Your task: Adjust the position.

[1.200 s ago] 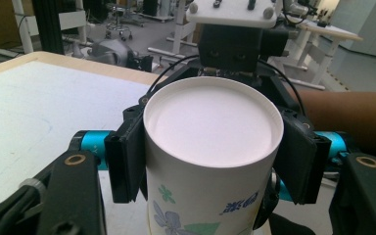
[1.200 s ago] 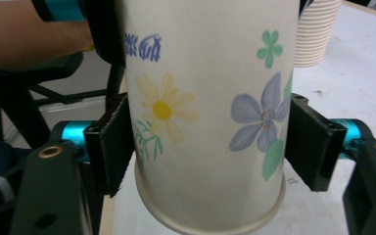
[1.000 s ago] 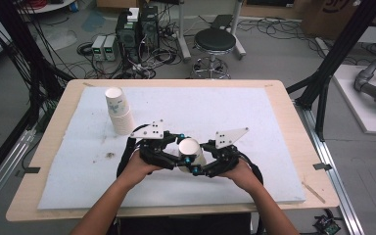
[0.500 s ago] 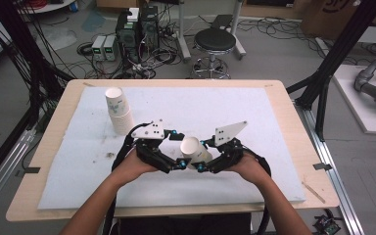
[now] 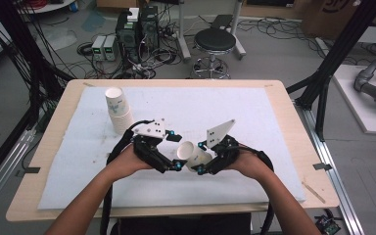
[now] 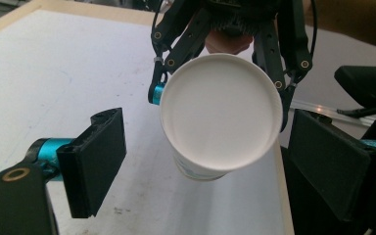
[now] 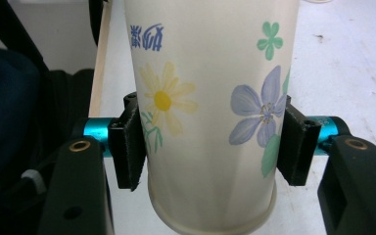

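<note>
Right gripper view looks along its own two black pads, and they are clamped on the flowered paper cup (image 7: 210,112), one pad on each side of its wall near the narrow base end, which points back toward the camera. So the right gripper (image 5: 201,157) is grasping the cup and carries it alone, tilted and clear of the white mat (image 5: 254,122).

In the left gripper view the cup's wide mouth faces the lens, sitting between and a little beyond the two pads without touching either; those jaws have just been opening and now stand wide apart with nothing gripped. The left gripper (image 5: 174,152) is therefore released, and the cup hangs just ahead of its fingertips.

My reading is that the cup is held by its base end so that the open rim stays free and reachable, and that the left jaws are spread to let go of it cleanly or to take a new hold.

In the high view a stack of cups (image 5: 118,111) lies on its side on the mat, beyond the left gripper's fingers and apart from them
</note>
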`<state>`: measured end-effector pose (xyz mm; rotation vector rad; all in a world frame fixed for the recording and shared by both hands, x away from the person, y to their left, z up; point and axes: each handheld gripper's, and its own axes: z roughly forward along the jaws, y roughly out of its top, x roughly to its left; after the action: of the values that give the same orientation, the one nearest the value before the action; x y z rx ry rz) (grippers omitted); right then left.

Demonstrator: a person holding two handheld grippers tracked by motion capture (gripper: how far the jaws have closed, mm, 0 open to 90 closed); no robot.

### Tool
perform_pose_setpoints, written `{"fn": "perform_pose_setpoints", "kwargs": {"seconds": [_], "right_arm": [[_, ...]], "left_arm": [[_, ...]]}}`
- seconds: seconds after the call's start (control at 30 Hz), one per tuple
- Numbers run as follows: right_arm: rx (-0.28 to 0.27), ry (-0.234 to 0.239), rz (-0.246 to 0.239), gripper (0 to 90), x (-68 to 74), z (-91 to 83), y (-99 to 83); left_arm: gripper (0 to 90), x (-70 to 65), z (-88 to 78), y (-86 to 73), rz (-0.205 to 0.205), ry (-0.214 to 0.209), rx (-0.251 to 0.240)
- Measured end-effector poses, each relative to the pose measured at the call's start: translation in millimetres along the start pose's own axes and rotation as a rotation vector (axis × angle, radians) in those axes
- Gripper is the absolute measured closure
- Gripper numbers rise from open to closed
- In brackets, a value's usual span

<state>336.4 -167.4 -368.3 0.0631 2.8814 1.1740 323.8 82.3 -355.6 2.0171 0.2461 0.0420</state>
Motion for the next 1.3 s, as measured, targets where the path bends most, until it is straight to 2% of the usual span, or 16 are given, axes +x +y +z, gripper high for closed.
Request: {"fn": "perform_pose_setpoints", "kwargs": {"seconds": [0.03, 0.07, 0.2, 0.47, 0.9, 1.13, 1.3], "right_arm": [[0.0, 0.0, 0.0, 39.3, 0.0, 0.0, 0.0], [0.019, 0.004, -0.006, 39.3, 0.3, 1.2, 3.3], [0.059, 0.004, -0.02, 39.1, -0.1, 2.7, 8.4], [0.135, 0.015, -0.04, 38.3, 1.3, 5.6, 16.9], [0.224, 0.022, -0.039, 38.3, 2.6, 9.8, 16.3], [0.274, 0.031, -0.054, 38.4, 3.1, 14.9, 17.3], [0.297, 0.028, -0.054, 37.7, 5.1, 15.8, 17.0]], "left_arm": [[14.7, 0.0, 0.0, 0.0, 0.0, 0.0, 0.0], [14.8, 0.1, 1.6, 1.4, 0.013, 0.001, 0.028], [16.3, -1.5, 4.8, 2.2, 0.023, -0.014, 0.054], [18.5, -2.6, 10.7, 2.5, 0.027, -0.026, 0.082], [27.4, -0.5, 20.7, 0.9, 0.018, -0.066, 0.136], [36.1, -0.5, 25.4, -0.5, 0.034, -0.082, 0.158], [37.1, -2.5, 26.9, -0.8, 0.054, -0.081, 0.17]]}}
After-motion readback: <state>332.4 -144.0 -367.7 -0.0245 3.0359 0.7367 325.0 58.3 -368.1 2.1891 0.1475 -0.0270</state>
